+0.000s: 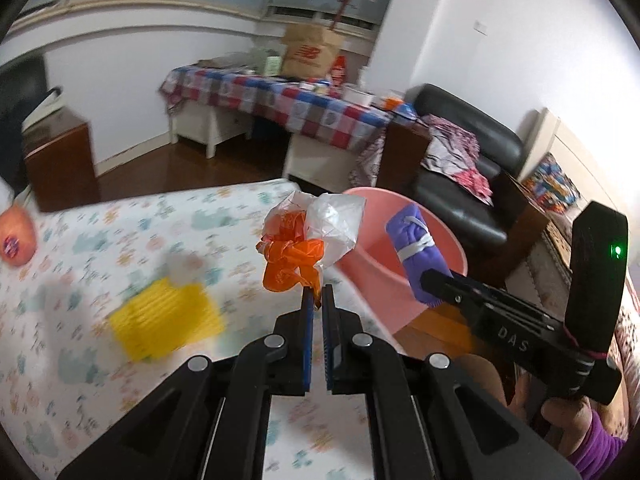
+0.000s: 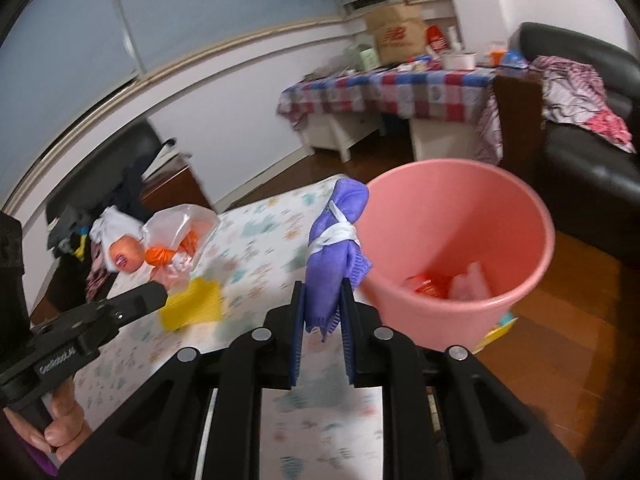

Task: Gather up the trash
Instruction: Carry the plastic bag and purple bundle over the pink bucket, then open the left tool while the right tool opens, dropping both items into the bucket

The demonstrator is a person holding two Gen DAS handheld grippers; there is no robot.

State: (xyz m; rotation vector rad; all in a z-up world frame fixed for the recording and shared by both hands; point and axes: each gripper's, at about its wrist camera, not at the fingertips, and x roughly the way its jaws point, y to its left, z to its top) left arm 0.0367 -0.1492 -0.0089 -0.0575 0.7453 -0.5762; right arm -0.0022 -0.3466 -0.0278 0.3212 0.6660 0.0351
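Over a bed [image 1: 120,392] covered with a pale sheet printed in pastel elephants and flowers, two black handheld grippers, each carrying a piece of trash. Left gripper [image 1: 318,294], jaws pressed almost together, pinching the bottom edge of a crumpled bundle of orange and clear plastic bags [image 1: 308,240], lifted clear of the sheet. Right gripper [image 2: 322,300], blue-padded jaws narrowly parted and clamped on a rolled purple cloth tied with a white band [image 2: 335,236], held upright and raised. Just beside and beyond that roll, a pink plastic bucket [image 2: 536,216] standing on the wooden floor at the edge of the bed, with red and pale wrappers [image 2: 448,284] lying in its bottom. Purple roll near the bucket's rim but not inside it; plastic bundle further back over the sheet, also outside the bucket. On the sheet, well apart from both grippers, a blurred yellow ribbed item [image 1: 164,322] and, near the left edge of the left wrist view, a round orange-pink fruit with a sticker [image 1: 16,236]. Behind, a table with a red, white and blue checked cloth [image 1: 288,100] crowded with boxes, and a black leather armchair [image 1: 480,148] draped with patterned clothing. Part of a hand [image 2: 60,428] gripping the left gripper's handle at the bottom left of the right wrist view.
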